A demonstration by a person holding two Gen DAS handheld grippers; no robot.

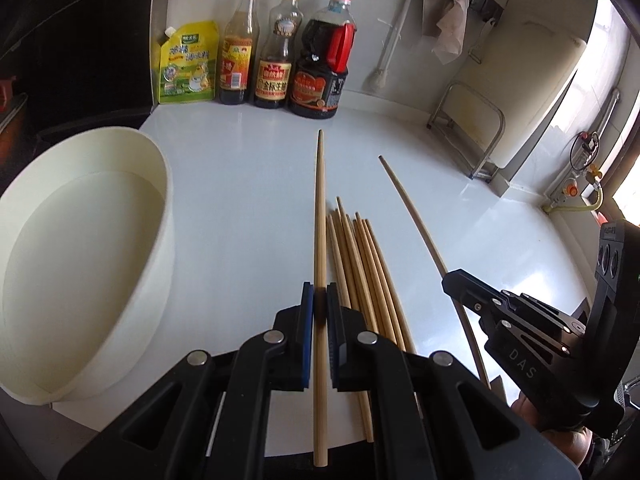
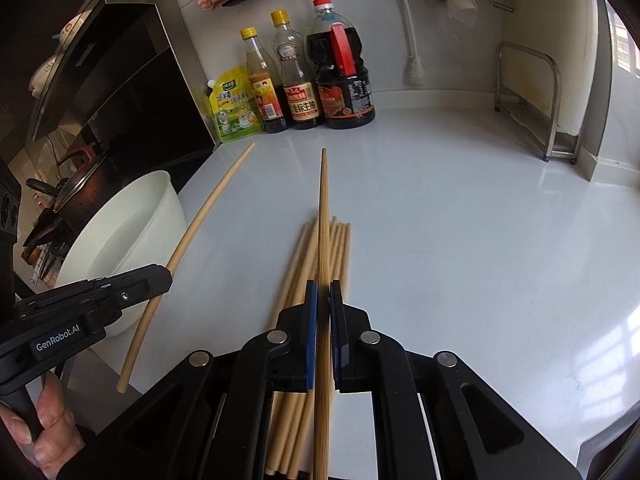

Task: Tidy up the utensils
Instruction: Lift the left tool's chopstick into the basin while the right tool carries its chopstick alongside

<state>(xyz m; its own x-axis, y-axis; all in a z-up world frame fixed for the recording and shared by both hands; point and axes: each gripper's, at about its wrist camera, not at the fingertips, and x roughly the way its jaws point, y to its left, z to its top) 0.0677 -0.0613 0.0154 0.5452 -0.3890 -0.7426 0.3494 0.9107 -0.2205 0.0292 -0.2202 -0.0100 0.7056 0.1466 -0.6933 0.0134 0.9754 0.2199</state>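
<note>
Chopsticks are the matter here: a loose bundle (image 1: 362, 280) of pale wooden ones lies on the glossy white counter (image 1: 248, 184), just right of centre in the left wrist view and low at centre in the right wrist view (image 2: 320, 256). Two more are lifted clear of that pile. In the left wrist view the left gripper (image 1: 320, 300) fills the bottom centre, its blue-padded jaws pressed together on a single chopstick (image 1: 320, 208) that runs straight up the frame, its narrow tip pointing toward the bottles. The right gripper (image 1: 456, 282) enters from the lower right of that view, pinching a second chopstick (image 1: 412, 212) that slants up toward the centre.

In the right wrist view the right gripper (image 2: 323, 292) sits at bottom centre, clamped on its chopstick (image 2: 324, 216), which crosses over the bundle. The left gripper (image 2: 166, 274) reaches in from the lower left with its chopstick (image 2: 200, 220) angled toward the upper centre, and a hand (image 2: 48, 432) grips the handle at the bottom left corner.

A white round tub (image 1: 86, 240) stands at the left of the left wrist view, beside the bundle but apart from it. Three sauce bottles (image 1: 276, 48) and a yellow-green pouch (image 1: 186, 64) line the back wall in the upper centre.
</note>
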